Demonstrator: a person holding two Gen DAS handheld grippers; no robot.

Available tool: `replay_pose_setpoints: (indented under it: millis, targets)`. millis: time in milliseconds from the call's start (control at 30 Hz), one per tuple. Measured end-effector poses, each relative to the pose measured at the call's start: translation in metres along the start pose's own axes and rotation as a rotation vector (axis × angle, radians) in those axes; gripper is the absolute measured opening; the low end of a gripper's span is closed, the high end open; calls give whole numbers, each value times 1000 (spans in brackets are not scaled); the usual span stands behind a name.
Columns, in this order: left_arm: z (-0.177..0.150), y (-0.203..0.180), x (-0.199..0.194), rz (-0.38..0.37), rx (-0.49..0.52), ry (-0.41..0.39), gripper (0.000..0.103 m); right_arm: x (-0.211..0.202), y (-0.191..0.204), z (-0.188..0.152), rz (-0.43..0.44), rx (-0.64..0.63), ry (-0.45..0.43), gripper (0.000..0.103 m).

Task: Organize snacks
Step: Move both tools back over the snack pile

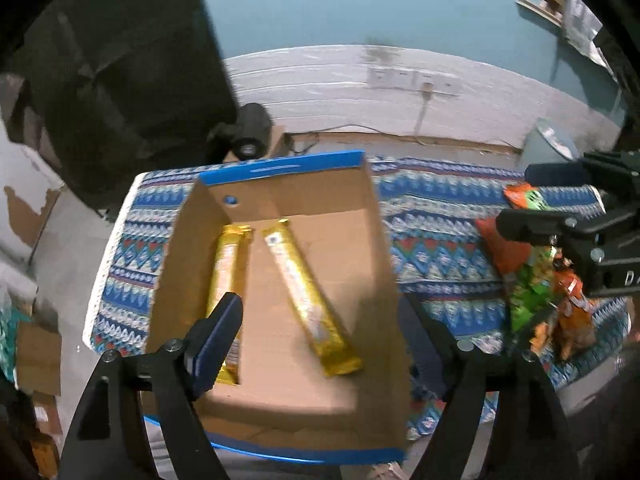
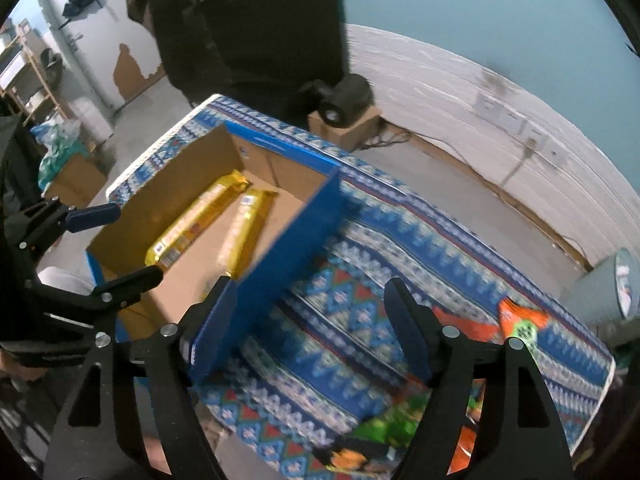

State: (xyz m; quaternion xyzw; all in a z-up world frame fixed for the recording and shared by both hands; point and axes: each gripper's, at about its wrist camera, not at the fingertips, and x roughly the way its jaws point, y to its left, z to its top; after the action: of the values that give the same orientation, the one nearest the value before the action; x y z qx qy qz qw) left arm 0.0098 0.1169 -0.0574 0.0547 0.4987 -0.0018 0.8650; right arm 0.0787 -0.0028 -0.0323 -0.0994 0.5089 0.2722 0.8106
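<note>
Snacks are partly sorted: two gold bars (image 1: 304, 296) lie in the cardboard box (image 1: 280, 392) at the worktop's left end, both grippers' jaws spread and empty, so next a reach for the loose packets (image 1: 532, 300) near the right edge.

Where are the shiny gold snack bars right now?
Both gold bars lie inside the open cardboard box on the patterned cloth, in the left wrist view just ahead of the open left gripper.
</note>
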Motion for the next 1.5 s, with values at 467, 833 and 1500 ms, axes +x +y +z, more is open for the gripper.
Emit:
replay_pose_setpoints:
  millis: [467,833,1500]
  targets:
    - [-10,-85,-6,-73,162,26,81,-47,-69,-74,-105,109,0,78]
    - [-25,-147,-2,-122,239,68,83,-59,-109,-128,-160,207,34,82]
    - [-55,-226,52,-137,215,265,83,-38,-146,-208,-183,306,184,82]
